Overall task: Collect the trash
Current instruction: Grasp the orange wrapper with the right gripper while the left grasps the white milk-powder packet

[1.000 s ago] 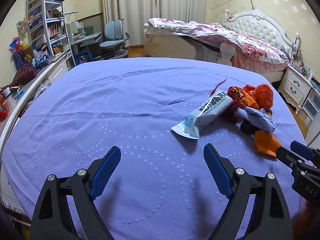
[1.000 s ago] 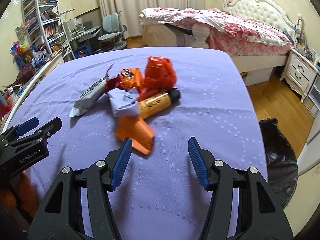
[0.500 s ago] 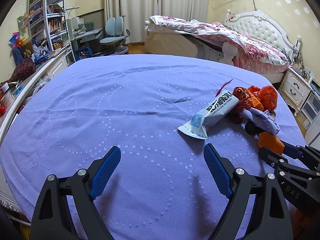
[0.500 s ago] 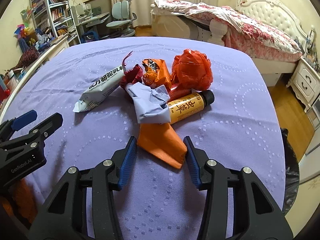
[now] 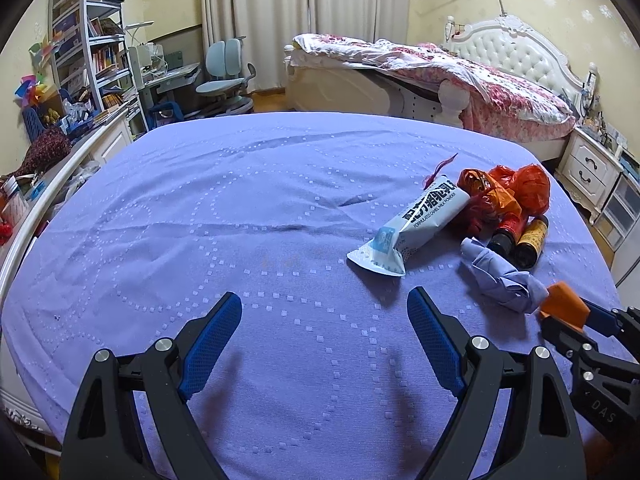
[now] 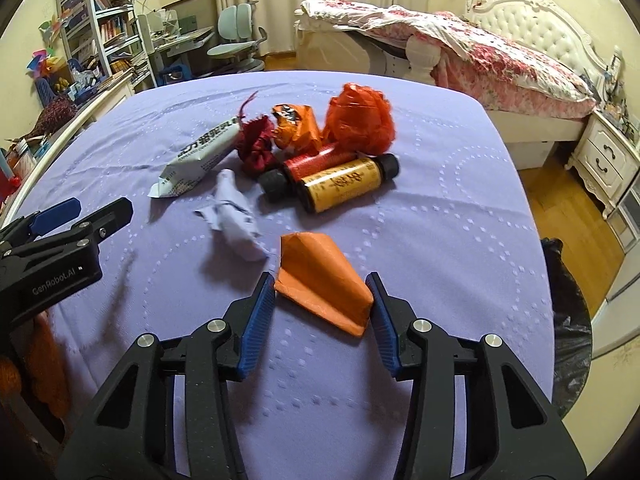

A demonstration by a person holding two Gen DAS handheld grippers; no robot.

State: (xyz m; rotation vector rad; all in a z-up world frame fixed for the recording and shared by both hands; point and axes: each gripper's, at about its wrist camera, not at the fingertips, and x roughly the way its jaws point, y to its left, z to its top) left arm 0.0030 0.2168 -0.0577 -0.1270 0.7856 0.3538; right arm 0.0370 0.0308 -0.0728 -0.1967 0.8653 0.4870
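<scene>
Clamping the right gripper on the orange wrapper lifted just off the purple sheet, left gripper hanging wide and empty, with the carry to the black bag at the bedside likely next.

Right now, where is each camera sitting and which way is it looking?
Left wrist: sits on the left gripper, looking forward and down across the purple bedspread; its own two wide-open blue-padded fingers show.
Right wrist: sits on the right gripper, looking down at the orange wrapper squeezed between its blue pads; the left gripper shows beside it.
Both views share the trash pile, including the white milk powder packet, and the pink bed behind.
</scene>
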